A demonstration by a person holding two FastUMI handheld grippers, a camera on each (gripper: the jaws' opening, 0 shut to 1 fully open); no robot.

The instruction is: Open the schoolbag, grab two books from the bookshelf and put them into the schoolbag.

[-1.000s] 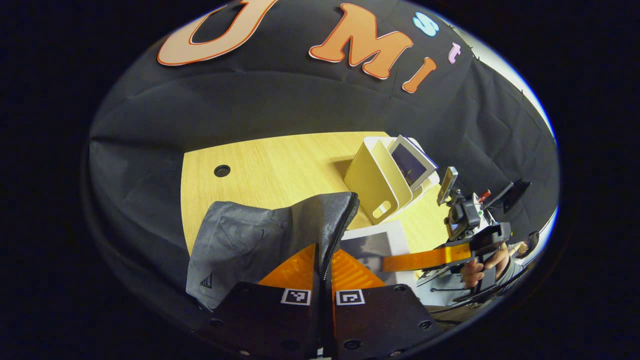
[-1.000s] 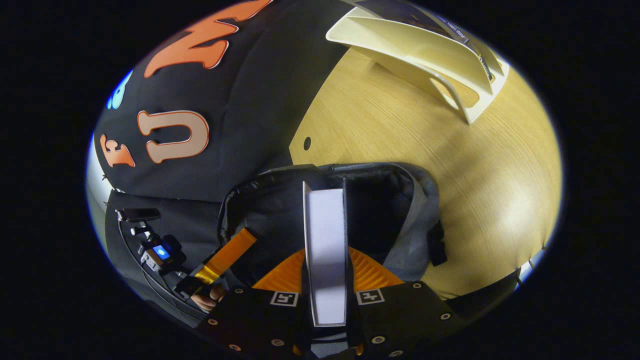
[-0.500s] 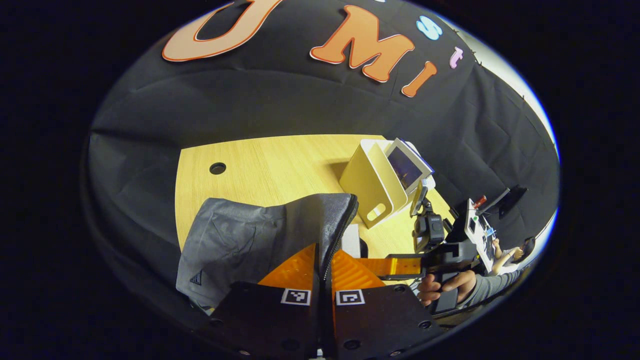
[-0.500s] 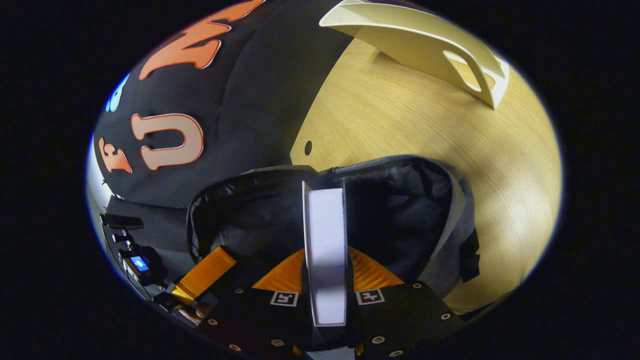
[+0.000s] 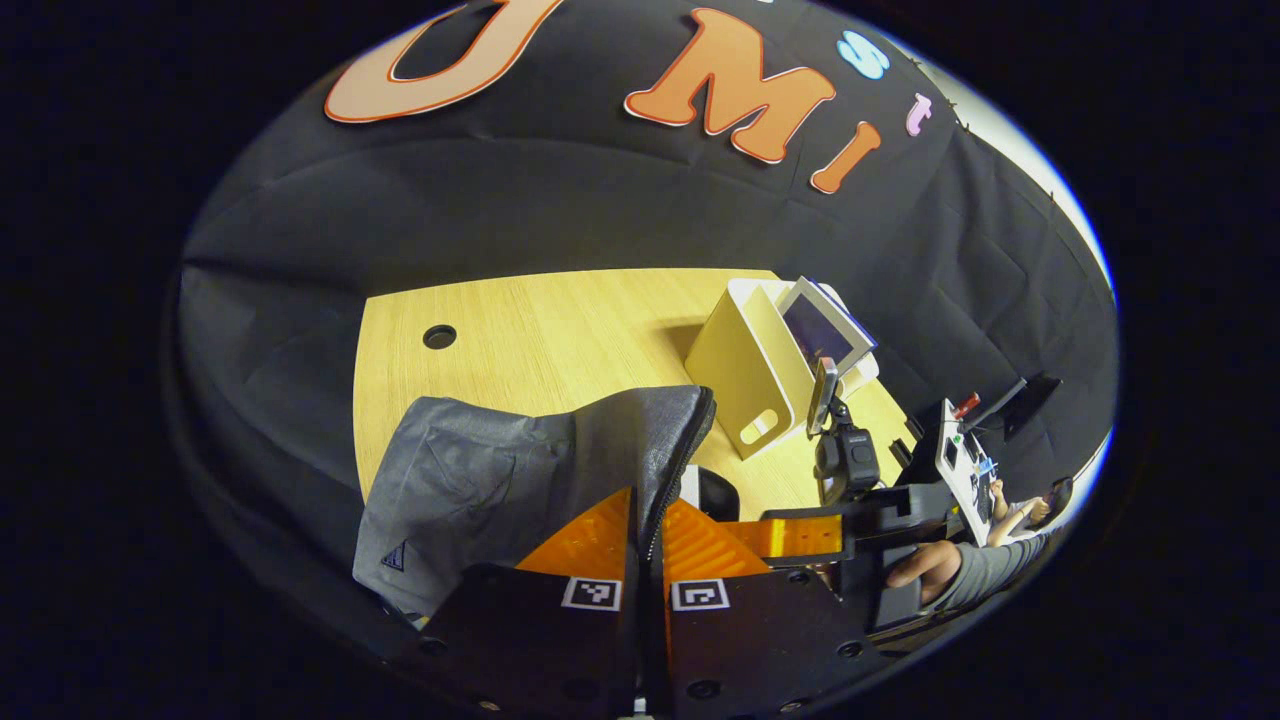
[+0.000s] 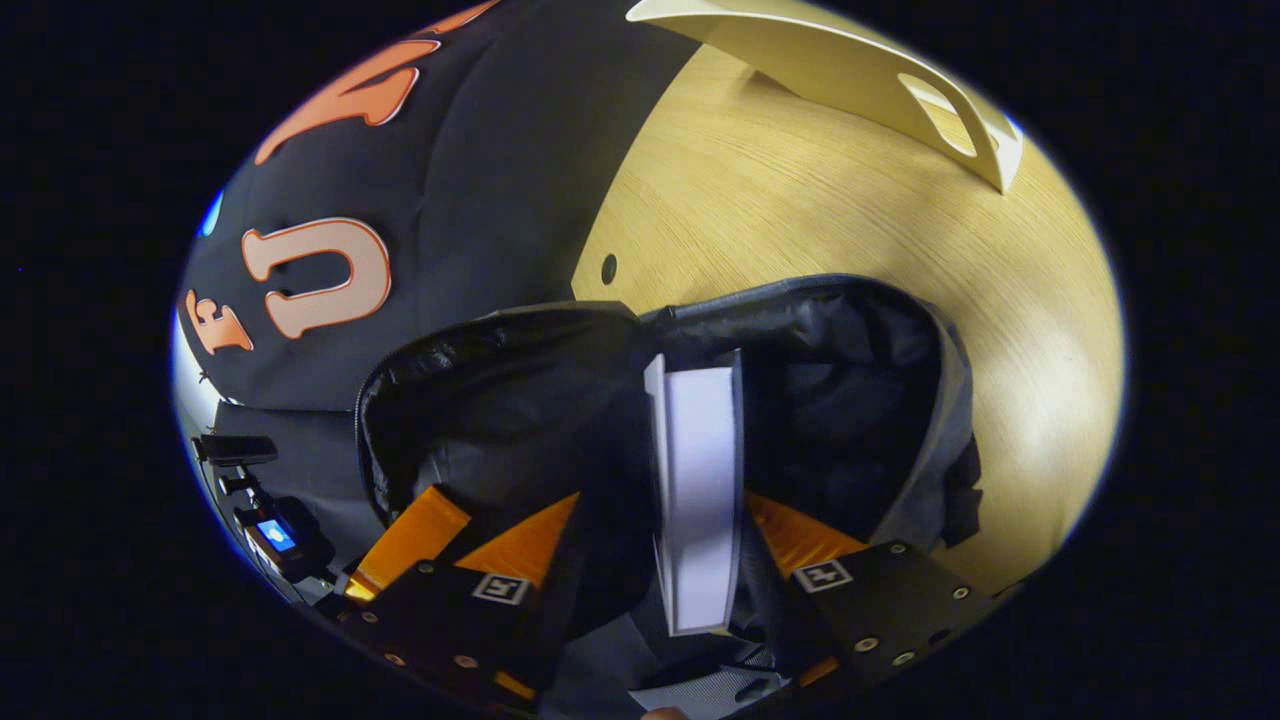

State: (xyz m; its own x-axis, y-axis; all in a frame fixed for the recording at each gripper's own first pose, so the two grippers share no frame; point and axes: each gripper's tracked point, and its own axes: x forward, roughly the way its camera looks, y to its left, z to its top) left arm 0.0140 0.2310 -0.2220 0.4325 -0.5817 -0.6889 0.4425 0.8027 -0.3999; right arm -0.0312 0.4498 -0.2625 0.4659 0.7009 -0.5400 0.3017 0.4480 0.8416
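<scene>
The grey schoolbag (image 5: pixel 480 490) stands on the wooden table (image 5: pixel 560 330). My left gripper (image 5: pixel 645 505) is shut on its zipper edge and holds the mouth wide. In the right gripper view the schoolbag (image 6: pixel 905 340) gapes, dark inside. A white book (image 6: pixel 700 480) stands spine-up in that mouth, between the spread fingers of my right gripper (image 6: pixel 665 497), which is open; the book leans by the right-hand finger. A finger of the left gripper (image 6: pixel 410 535) shows at the bag's left rim. The cream bookshelf (image 5: pixel 745 370) holds another book (image 5: pixel 820 335).
The bookshelf (image 6: pixel 850 70) lies beyond the bag in the right gripper view. A round cable hole (image 5: pixel 439 336) sits in the table's far left. A hand (image 5: pixel 925 565) holds the right gripper beside the bag. Camera gear (image 5: pixel 960 460) stands at the right.
My right gripper has opened and let go of the white book, which now tilts inside the bag's mouth. The gripper has sunk closer to the bag. The left gripper keeps its hold.
</scene>
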